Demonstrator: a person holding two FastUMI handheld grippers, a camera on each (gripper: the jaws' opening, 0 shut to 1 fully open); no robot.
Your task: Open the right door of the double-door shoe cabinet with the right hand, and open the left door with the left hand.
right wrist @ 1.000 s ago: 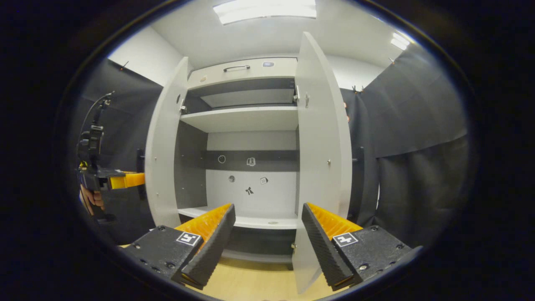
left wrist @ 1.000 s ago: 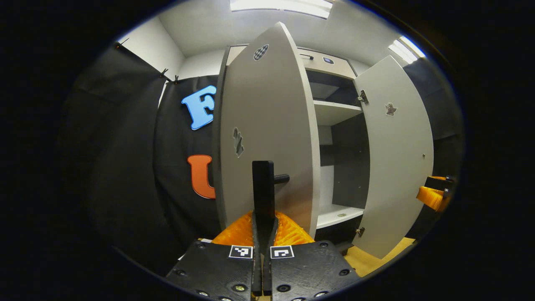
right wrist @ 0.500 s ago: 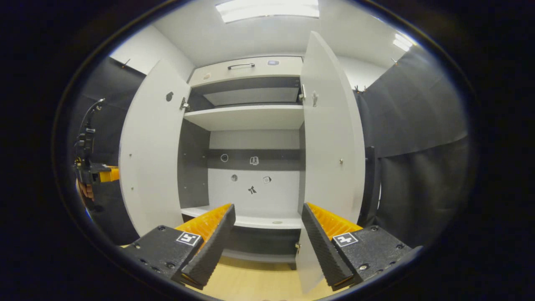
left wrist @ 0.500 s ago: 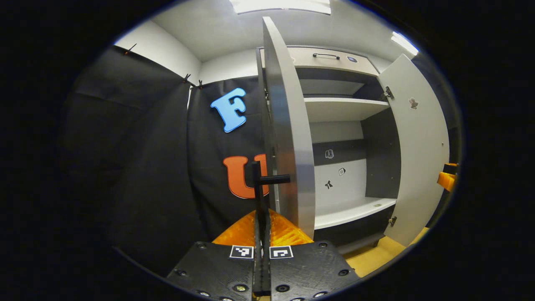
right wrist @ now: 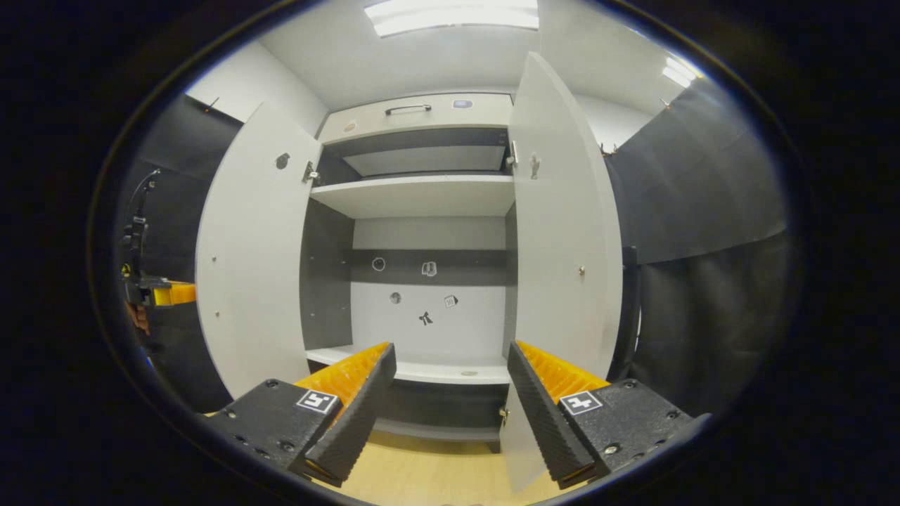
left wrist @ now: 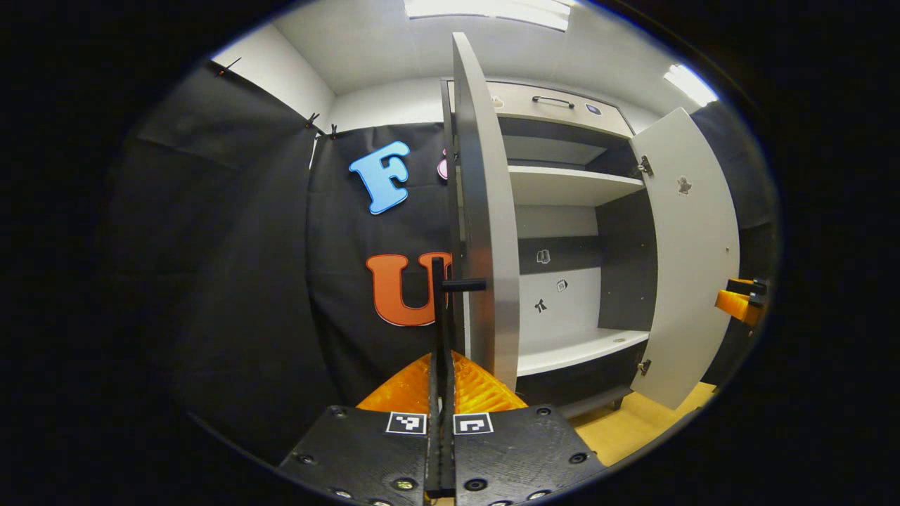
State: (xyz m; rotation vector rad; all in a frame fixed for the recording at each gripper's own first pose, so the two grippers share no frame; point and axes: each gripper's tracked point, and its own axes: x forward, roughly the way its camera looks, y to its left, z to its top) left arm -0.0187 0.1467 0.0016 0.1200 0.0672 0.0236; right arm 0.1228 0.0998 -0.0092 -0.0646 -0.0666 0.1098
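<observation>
Black cloth hangs on the booth wall to the left in the left gripper view, with white ceiling lights above and a pale wooden floor [left wrist: 633, 429] showing at the lower right. The left gripper [left wrist: 441, 309] points straight ahead, level, its two fingers clenched together on the upright black handle [left wrist: 441, 281] of the left door [left wrist: 485, 232]. That door stands edge-on just right of the fingers, swung well out from the shoe cabinet [left wrist: 562, 190]. Past it the right door [left wrist: 692, 260] is open too, angled out to the far right, and the other gripper [left wrist: 738, 302] sits at its outer edge.

In the right gripper view the same white ceiling and light floor [right wrist: 429, 471] frame the shoe cabinet [right wrist: 415, 112] head-on. The right gripper [right wrist: 450, 379] is held level and centred before the opening, its fingers spread wide and grasping nothing. The left door [right wrist: 253, 260] stands open on the left, the right door [right wrist: 562, 246] on the right, close beside the right finger. Between them lie the pale shelves [right wrist: 415, 197] and a few small stickers on the back panel. Far left, the other gripper [right wrist: 165, 292] and a hand are partly visible beyond the left door.
</observation>
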